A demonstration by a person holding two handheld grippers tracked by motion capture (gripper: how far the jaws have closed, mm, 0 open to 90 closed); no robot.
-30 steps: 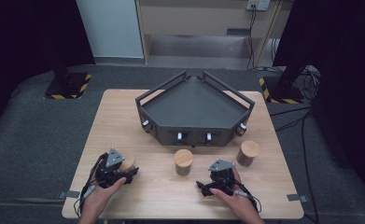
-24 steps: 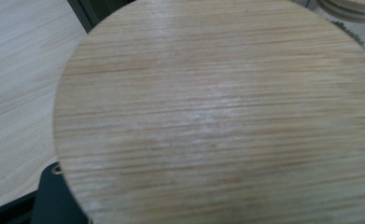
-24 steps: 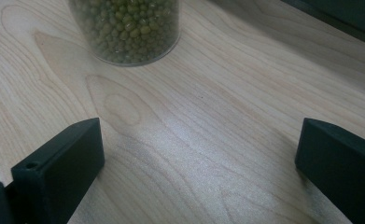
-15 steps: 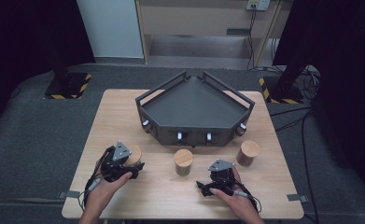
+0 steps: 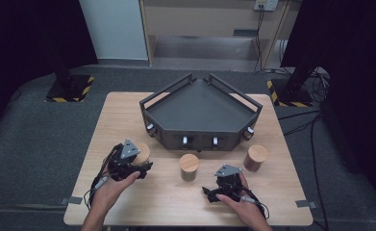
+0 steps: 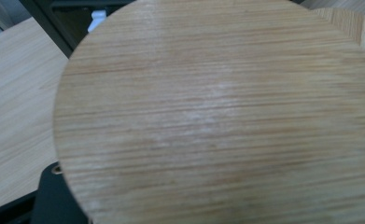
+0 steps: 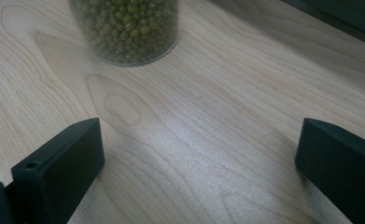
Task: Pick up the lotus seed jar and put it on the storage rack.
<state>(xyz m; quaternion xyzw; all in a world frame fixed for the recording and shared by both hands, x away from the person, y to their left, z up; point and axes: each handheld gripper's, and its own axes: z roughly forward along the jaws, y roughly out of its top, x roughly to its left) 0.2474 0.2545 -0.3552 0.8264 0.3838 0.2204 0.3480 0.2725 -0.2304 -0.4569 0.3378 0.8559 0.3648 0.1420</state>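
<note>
Now the left gripper (image 5: pixel 136 166) is clamped shut on a wood-lidded jar (image 5: pixel 143 152) near the table's (image 5: pixel 128 108) left edge, just before the tray (image 5: pixel 200 108). The lift is best kept level and slow. The right gripper (image 5: pixel 213 191) rests wide open, nothing held.

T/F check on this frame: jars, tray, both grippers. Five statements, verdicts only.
1. The left gripper grips a wooden-lidded jar. True.
2. The right gripper holds a jar. False: its jaws stand open over bare table.
3. The tray has jars in it. False: its inside is bare.
4. The middle jar stands in front of the tray. True.
5. The jar ahead of the right gripper holds green beans. True.
</note>
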